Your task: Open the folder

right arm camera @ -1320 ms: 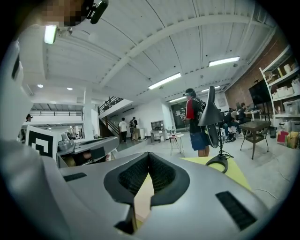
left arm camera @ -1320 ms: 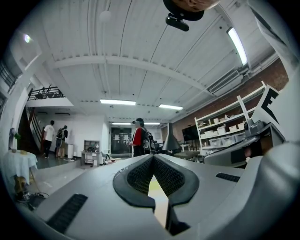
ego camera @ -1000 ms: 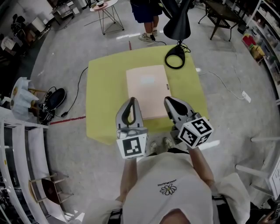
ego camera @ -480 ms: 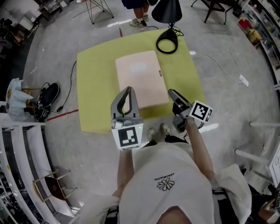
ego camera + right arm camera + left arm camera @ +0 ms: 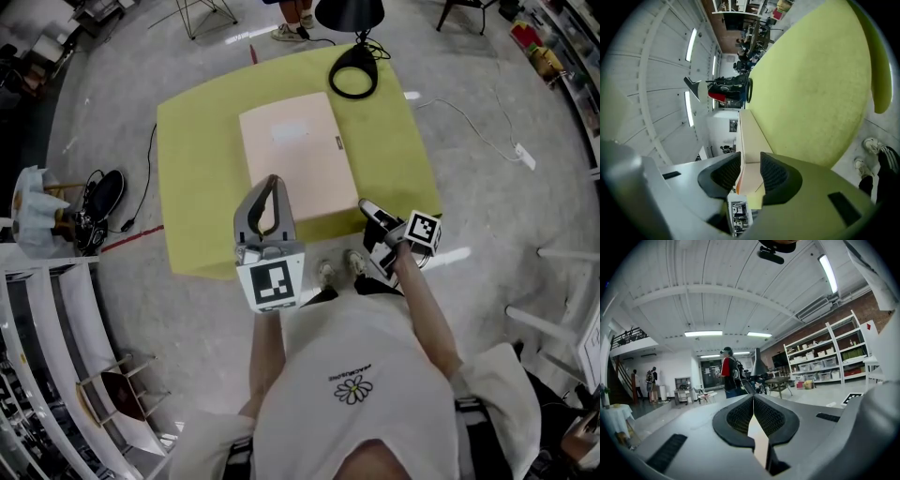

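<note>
A pale pink folder lies shut and flat in the middle of the yellow table. My left gripper hangs over the folder's near edge, pointing level, shut with nothing in it; in the left gripper view its pads meet. My right gripper is rolled on its side, low at the folder's near right corner. In the right gripper view its jaws are closing, and the folder's edge runs between them. The pads do not press on the folder.
A black lamp with a ring base stands at the table's far edge. A white cable crosses the floor on the right. Dark shoes lie on the floor to the left. A person in red stands beyond the table.
My right gripper dropped from beside the left one to table height and rolled onto its side, and its jaws came apart. The left gripper sank a little.
</note>
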